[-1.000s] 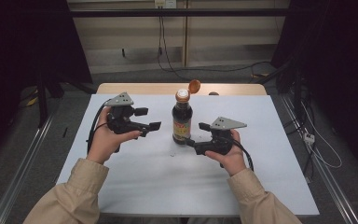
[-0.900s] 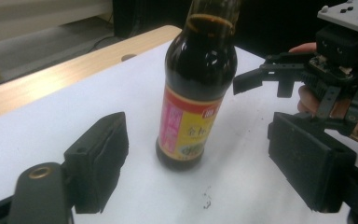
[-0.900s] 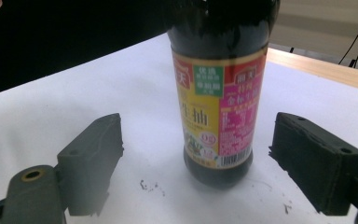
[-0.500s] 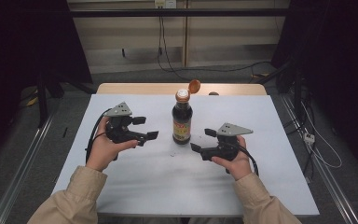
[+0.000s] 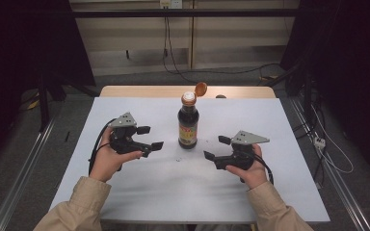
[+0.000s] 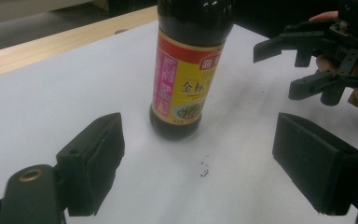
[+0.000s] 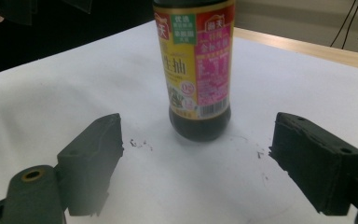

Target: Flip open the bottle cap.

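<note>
We see a table (image 5: 139, 192) covered by a white sheet, with a bare wooden strip (image 5: 139, 91) along its far edge. A dark sauce bottle (image 5: 188, 126) stands upright on the sheet, nearer the far edge, midway between the side edges. Small dark specks (image 6: 203, 170) lie just before it.

The bottle (image 5: 188, 124) stands on the table (image 5: 125, 190). The left gripper (image 5: 151, 137) lies left of the bottle. The right gripper (image 5: 216, 147) lies right of it, both apart.
</note>
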Demonstrator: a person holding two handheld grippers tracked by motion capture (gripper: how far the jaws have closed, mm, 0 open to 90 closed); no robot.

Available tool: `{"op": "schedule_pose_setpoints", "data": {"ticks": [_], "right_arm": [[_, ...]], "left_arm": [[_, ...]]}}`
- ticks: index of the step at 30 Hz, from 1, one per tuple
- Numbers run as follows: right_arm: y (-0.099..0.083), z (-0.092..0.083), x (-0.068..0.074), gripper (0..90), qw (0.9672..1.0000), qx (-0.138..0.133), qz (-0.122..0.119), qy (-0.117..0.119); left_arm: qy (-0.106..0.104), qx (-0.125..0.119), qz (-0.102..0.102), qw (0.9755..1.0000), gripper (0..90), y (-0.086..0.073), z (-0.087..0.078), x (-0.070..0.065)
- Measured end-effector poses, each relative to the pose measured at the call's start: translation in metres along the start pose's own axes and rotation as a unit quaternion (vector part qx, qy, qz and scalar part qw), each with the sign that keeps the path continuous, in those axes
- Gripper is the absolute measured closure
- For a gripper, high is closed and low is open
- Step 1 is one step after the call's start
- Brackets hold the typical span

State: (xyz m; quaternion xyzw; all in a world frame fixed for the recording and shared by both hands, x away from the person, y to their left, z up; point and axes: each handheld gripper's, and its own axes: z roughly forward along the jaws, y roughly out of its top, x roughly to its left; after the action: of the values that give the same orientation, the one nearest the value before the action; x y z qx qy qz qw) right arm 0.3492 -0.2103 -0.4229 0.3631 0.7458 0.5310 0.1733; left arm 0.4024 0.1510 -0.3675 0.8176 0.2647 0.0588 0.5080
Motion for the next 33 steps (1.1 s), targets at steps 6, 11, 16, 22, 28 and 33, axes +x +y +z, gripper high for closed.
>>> {"op": "schedule_pose_setpoints", "data": {"ticks": [6,11,16,22,28,33], "right_arm": [[-0.006,-0.007,-0.003,16.5,1.0000,0.004,0.003,-0.006],[-0.009,-0.012,-0.003,16.4,1.0000,0.005,0.000,-0.007],[-0.012,-0.017,-0.004,16.3,0.9999,0.006,0.000,-0.009],[-0.016,-0.023,-0.005,16.3,0.9999,0.007,0.003,-0.012],[-0.020,-0.027,-0.006,16.3,0.9998,0.012,-0.001,-0.016],[-0.023,-0.030,-0.007,16.3,0.9997,0.014,-0.002,-0.018]], "left_arm": [[0.000,0.001,-0.001,1.0000,15.4,-0.007,-0.002,0.001],[0.003,0.004,-0.003,1.0000,14.7,-0.013,-0.004,0.002],[0.002,0.000,-0.005,1.0000,14.0,-0.017,-0.007,0.002],[0.005,0.000,-0.006,1.0000,14.0,-0.025,-0.011,0.003],[0.006,-0.002,-0.006,1.0000,13.6,-0.031,-0.014,0.003],[0.004,0.000,-0.007,1.0000,13.2,-0.038,-0.016,0.004]]}}
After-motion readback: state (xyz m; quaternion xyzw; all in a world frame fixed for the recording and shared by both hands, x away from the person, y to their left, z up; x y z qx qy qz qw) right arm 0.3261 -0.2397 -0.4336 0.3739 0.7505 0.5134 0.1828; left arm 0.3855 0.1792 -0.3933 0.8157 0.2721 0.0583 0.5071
